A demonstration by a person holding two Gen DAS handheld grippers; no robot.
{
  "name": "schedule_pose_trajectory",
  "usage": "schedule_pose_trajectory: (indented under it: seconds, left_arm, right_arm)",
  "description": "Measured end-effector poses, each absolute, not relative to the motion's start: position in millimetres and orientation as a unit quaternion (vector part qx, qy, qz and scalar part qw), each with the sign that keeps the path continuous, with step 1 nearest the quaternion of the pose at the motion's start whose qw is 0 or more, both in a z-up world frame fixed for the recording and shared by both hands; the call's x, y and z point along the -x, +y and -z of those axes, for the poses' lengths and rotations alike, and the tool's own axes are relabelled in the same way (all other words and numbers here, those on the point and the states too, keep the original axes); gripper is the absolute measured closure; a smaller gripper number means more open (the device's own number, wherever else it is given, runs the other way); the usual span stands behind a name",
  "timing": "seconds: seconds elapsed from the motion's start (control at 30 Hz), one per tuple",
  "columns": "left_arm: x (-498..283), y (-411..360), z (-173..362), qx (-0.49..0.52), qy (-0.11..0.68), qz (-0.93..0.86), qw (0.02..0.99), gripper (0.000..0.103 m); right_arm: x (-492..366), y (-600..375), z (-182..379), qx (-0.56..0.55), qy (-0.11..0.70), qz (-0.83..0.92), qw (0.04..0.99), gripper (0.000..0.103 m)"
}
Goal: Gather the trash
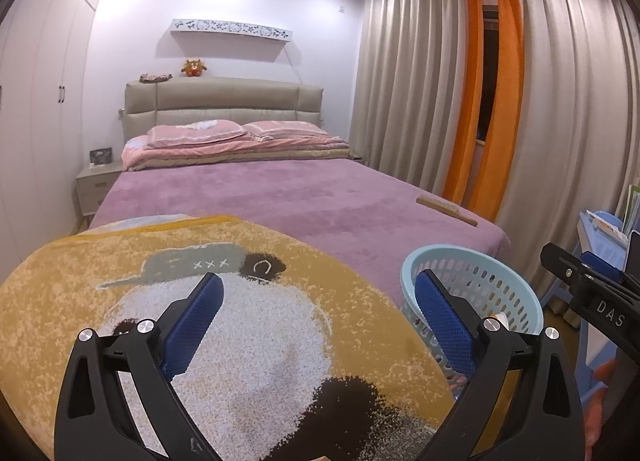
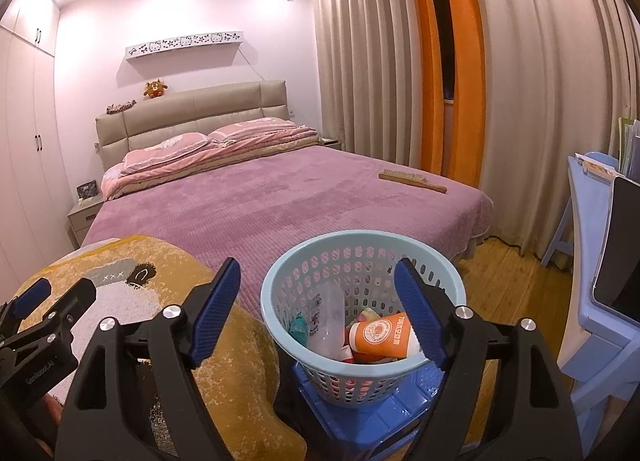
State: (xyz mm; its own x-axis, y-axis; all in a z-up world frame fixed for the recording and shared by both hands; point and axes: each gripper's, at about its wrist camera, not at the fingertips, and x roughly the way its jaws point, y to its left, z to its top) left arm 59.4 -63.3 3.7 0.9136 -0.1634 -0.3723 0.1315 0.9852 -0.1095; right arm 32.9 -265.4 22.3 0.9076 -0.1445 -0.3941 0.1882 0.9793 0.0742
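Bedroom with a purple-covered bed point(image 2: 280, 197), both grippers hovering at its foot with jaws spread wide and nothing held.

Over the yellow panda blanket point(image 1: 224, 325) hangs the left gripper point(image 1: 316, 321); the right gripper point(image 2: 318, 309) hangs above the pale blue perforated basket point(image 2: 360, 245), which stands on a blue plastic stool point(image 2: 360, 413) just beside the bed. Inside the basket lie an orange paper cup point(image 2: 382, 337), a clear plastic bottle point(image 2: 326, 321) and what may be crumpled wrappers. A wooden brush point(image 2: 412, 180) rests on the bedspread's far right side, near the curtains point(image 2: 540, 81).
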Motion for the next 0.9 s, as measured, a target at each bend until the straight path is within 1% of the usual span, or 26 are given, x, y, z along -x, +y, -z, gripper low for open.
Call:
schedule_pose_trajectory:
  seconds: [0.9]
  left_arm:
    - [-60.0, -63.6, -6.5, 0.047, 0.198, 0.092, 0.975, 0.009]
  right_arm:
    - [-36.0, -261.1, -21.1, -0.056, 0.201, 0.079, 0.975, 0.025]
